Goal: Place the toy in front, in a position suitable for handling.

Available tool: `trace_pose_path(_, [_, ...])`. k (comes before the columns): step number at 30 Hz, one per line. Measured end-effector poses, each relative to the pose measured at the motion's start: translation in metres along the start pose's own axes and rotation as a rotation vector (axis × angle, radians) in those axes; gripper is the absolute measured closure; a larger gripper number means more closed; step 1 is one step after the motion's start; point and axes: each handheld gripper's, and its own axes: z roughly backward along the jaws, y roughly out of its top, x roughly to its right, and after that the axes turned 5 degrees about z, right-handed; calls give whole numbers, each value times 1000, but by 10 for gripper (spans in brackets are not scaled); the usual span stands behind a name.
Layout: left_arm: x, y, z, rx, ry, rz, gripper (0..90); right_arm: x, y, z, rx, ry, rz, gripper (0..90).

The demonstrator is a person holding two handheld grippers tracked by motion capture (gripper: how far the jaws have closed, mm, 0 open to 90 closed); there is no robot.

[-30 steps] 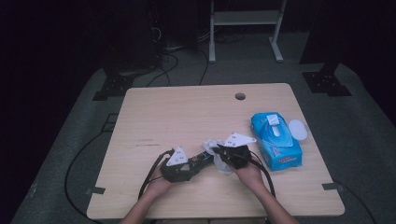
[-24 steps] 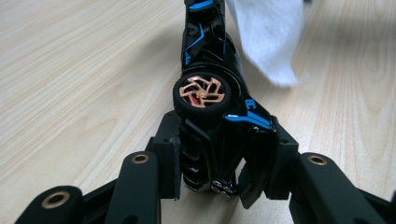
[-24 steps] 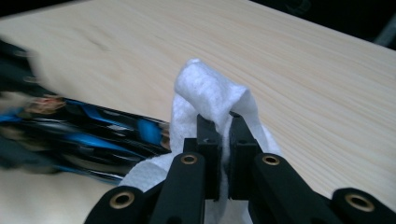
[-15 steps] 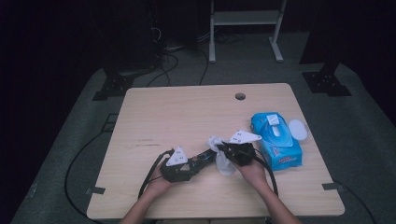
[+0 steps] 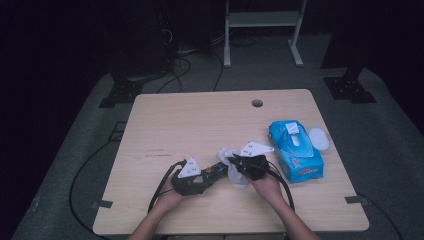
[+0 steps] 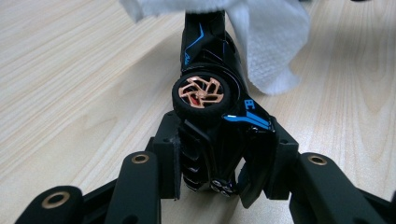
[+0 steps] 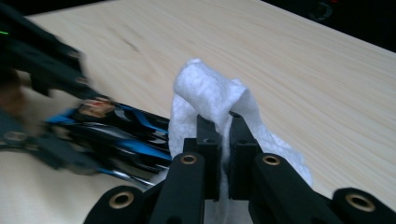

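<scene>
Wiping underway, judged mid-job. Left gripper [image 6: 219,186] clamped on black-and-blue toy car [image 6: 212,107], car held on its side low over table [image 5: 200,125], left of blue wipe pack [image 5: 296,152]. Right gripper [image 7: 223,135] pinched shut on white wipe [image 7: 210,93], wipe draped over car's far end. Pack open beside car. Left to do, likely: rest of body, wheels, then set car down and drop wipe.

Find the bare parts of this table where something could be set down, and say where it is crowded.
Bare: the table's left half and far strip up to the hole, plus the near right corner. Crowded: near the front edge, where the left gripper holds a toy car, the right gripper pinches a wipe, beside the wipes pack.
</scene>
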Motion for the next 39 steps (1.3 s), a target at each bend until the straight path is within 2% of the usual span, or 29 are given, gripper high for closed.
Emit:
trace_pose_path(3, [0,0,0,3,-1,1,579,12,-6,5,8,-6,-55,854])
trace_pose_path(4, [0,0,-1,2,-1,-1,579,12,-7,6,7,-13,-52,854])
trace_pose_path(6, [0,0,-1,0,-1,1,579,10,-6,6,6,-15,-49,854])
trace_pose_path(7, [0,0,-1,1,-4,2,579,4,-4,3,12,15,-50,854])
trace_pose_path(11, [0,0,0,-1,0,0,579,-11,2,-4,17,50,-9,853])
trace_pose_path(13, [0,0,0,-1,2,-6,579,-10,2,-4,15,38,3,853])
trace_pose_path(15, [0,0,0,-2,1,-5,580,-3,0,-1,11,21,-11,851])
trace_pose_path(17, [0,0,0,0,1,-7,579,5,-4,2,1,-16,-21,852])
trace_pose_path(19, [1,0,-1,2,2,-7,579,9,-5,4,5,-15,-46,852])
trace_pose_path(21, [1,0,-1,1,1,-3,579,8,-5,4,4,-21,-42,852])
trace_pose_path(23, [0,1,-1,0,2,-6,579,-2,-1,-1,9,0,-27,853])
trace_pose_path(24, [0,1,-1,0,2,-6,579,-2,-1,-1,9,0,-27,853])
trace_pose_path(29, [1,1,-2,2,4,0,579,-33,14,-17,24,132,-10,853])
trace_pose_path(30, [1,1,-2,2,4,0,579,-33,14,-17,24,132,-10,853])
trace_pose_path(31, [1,1,-2,-2,5,-7,579,-45,19,-21,32,185,-5,853])
trace_pose_path(32, [1,1,-2,-3,5,-7,579,-50,20,-23,28,196,12,852])
trace_pose_path(34, [1,1,-1,-3,4,-7,579,-55,22,-24,25,190,47,852])
trace_pose_path(35, [1,1,-1,-4,4,-8,579,-52,22,-23,21,184,48,852])
trace_pose_path(37, [1,1,-1,-3,4,-8,579,-43,20,-21,24,154,32,852])
trace_pose_path(39, [1,1,-1,-3,6,-13,579,-30,16,-17,12,87,35,853])
